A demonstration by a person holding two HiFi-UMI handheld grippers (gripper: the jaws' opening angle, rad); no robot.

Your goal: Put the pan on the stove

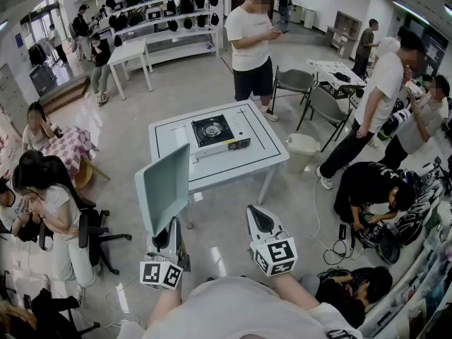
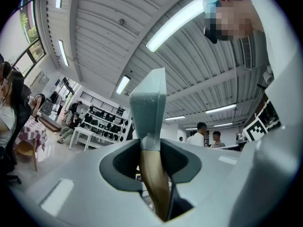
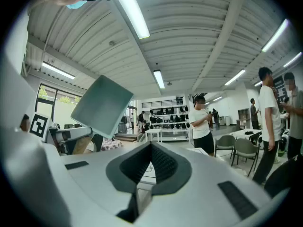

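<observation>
Pan lower left of centre, held up on edge, well short of stove; handle pinched by left gripper. Right gripper lower centre, jaws pressed together, empty. One stove on one white table, mid-frame. Grey floor; shelving upper left; two chairs upper right.

Pale green pan, brown handle, black stove

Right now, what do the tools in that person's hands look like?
The left hand-held gripper and the right hand-held gripper are pale grey, smooth shells with dark jaw linings. Each carries a white cube printed with black square markers. No cables show. The person wears a white T-shirt.
</observation>
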